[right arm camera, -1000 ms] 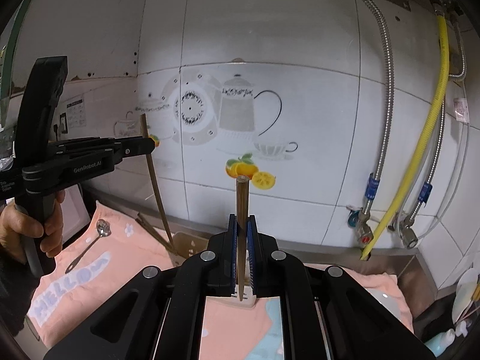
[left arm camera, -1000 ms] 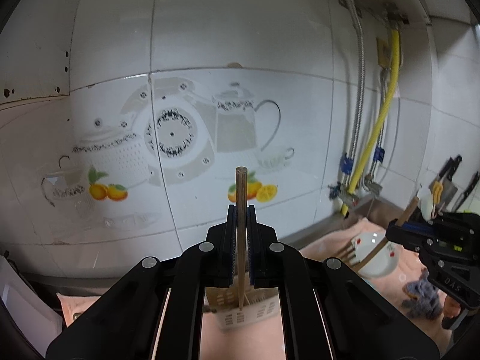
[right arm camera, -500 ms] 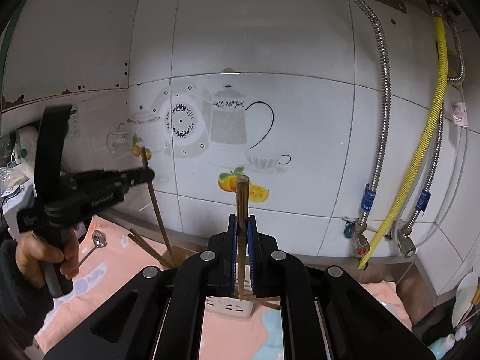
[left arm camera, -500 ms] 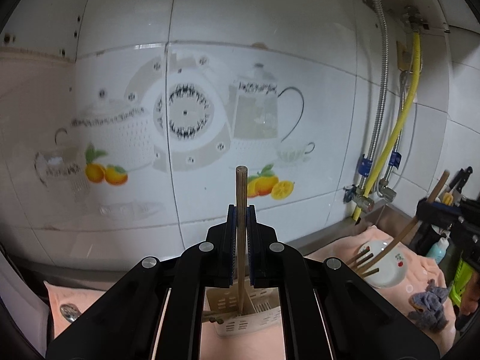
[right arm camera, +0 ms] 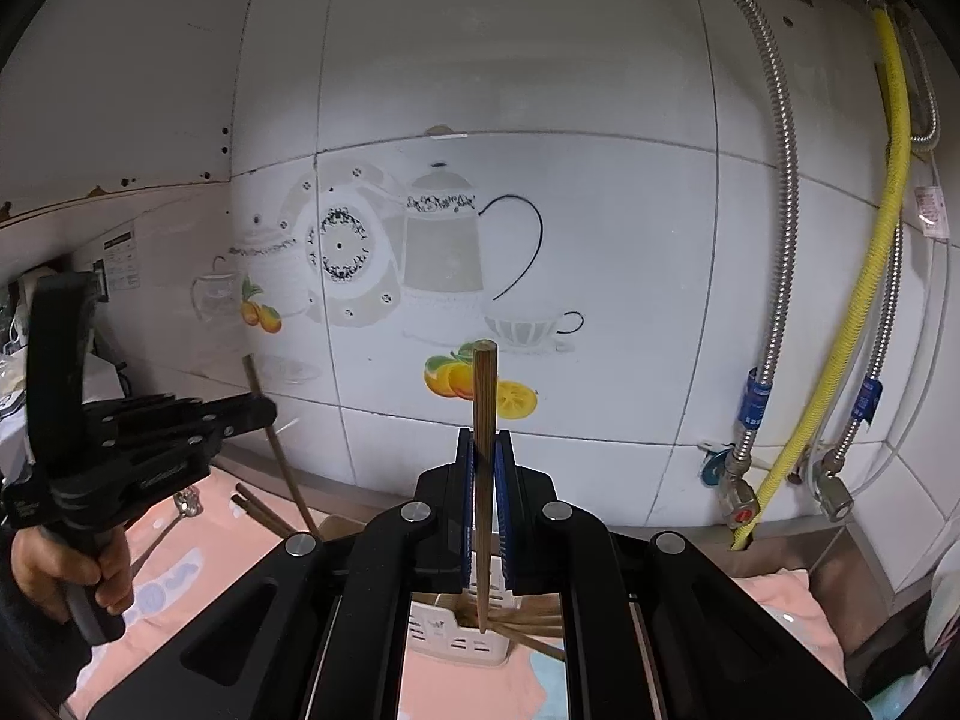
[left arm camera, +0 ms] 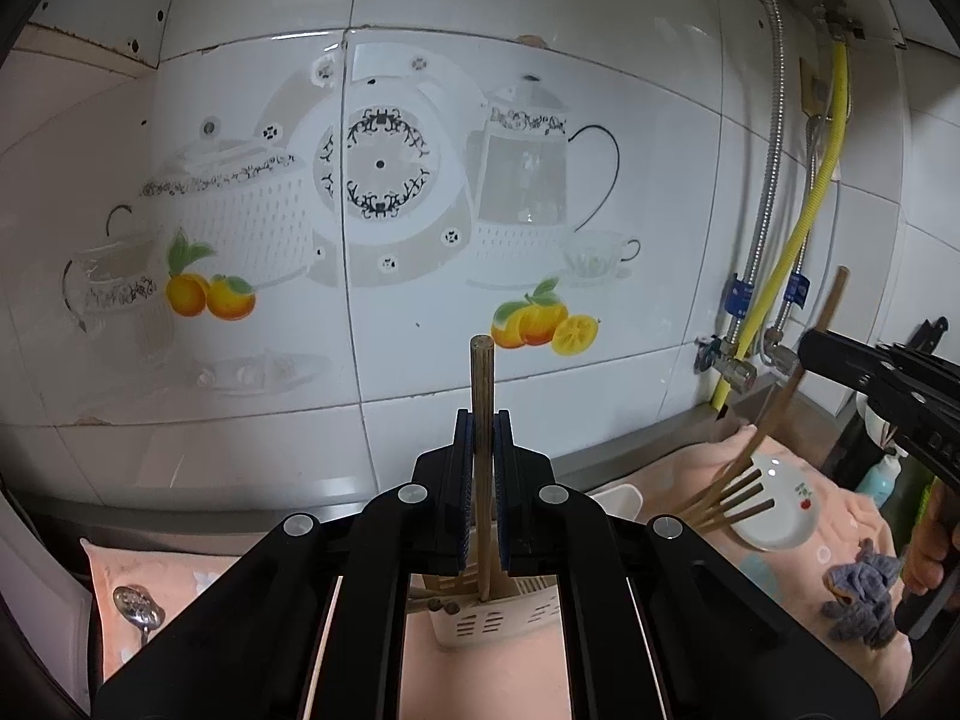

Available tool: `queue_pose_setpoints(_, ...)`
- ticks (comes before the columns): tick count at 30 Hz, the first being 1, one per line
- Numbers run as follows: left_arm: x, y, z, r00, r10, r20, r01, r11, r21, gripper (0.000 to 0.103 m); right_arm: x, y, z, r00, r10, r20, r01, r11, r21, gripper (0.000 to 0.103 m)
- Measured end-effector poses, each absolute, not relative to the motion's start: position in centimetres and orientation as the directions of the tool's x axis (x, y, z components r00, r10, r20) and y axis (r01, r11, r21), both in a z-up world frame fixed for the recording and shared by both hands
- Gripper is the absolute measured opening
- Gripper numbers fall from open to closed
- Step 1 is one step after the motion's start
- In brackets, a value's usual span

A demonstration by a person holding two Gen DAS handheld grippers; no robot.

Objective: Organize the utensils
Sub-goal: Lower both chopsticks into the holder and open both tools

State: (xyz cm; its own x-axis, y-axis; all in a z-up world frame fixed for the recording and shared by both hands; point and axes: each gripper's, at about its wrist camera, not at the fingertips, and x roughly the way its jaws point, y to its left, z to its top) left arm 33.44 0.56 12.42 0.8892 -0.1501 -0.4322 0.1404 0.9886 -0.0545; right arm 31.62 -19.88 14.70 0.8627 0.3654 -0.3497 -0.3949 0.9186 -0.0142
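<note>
My left gripper point(left arm camera: 482, 426) is shut on a brown wooden chopstick point(left arm camera: 482, 384) held upright, its lower end over the white slotted utensil holder point(left arm camera: 480, 624). My right gripper point(right arm camera: 483, 444) is shut on another upright wooden chopstick point(right arm camera: 483, 396), its lower end at the same holder point(right arm camera: 456, 630), where several chopsticks lie. Each gripper shows in the other's view: the right gripper point(left arm camera: 807, 348) at the right edge, the left gripper point(right arm camera: 270, 411) at the left.
A metal spoon point(left arm camera: 139, 605) lies on the pink cloth point(left arm camera: 168, 576) at the left. A white dish point(left arm camera: 780, 510) and a grey rag point(left arm camera: 858, 600) lie at the right. The tiled wall stands close behind, with a yellow hose point(right arm camera: 870, 276) and steel pipes point(right arm camera: 774, 240).
Both grippers have come closer to the holder and wall. The two chopsticks have lowered towards the holder; both stay gripped.
</note>
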Motion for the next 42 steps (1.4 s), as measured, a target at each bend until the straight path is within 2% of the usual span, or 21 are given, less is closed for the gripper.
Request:
queue_pose_setpoints(16, 33.7, 1.3, 11.4, 0.871, -0.159, -0.465, 0.143, 0.987, -0.069, 0.006, 35.1, -18.5, 12.0, 0.843, 0.347, -0.411, -0.377, 0.926, 0.009, 0.007)
queue_pose_setpoints(35, 33.7, 1.7, 10.3, 0.849, -0.157, -0.505, 0.141, 0.988, -0.07, 0.009, 35.5, -17.9, 10.1, 0.818, 0.336, -0.468, -0.381, 0.924, -0.003, 0.007)
queue_pose_setpoints(38, 33.6, 1.8, 10.3, 0.85, -0.154, -0.504, 0.137, 0.988, -0.07, 0.02, 35.4, -17.9, 10.1, 0.817, 0.336, -0.468, -0.381, 0.924, -0.003, 0.009)
queue_pose_setpoints(42, 33.5, 1.9, 10.3, 0.849, -0.154, -0.506, 0.135, 0.988, -0.074, 0.022, 35.2, -18.0, 10.2, 0.821, 0.336, -0.462, -0.381, 0.925, -0.005, 0.011)
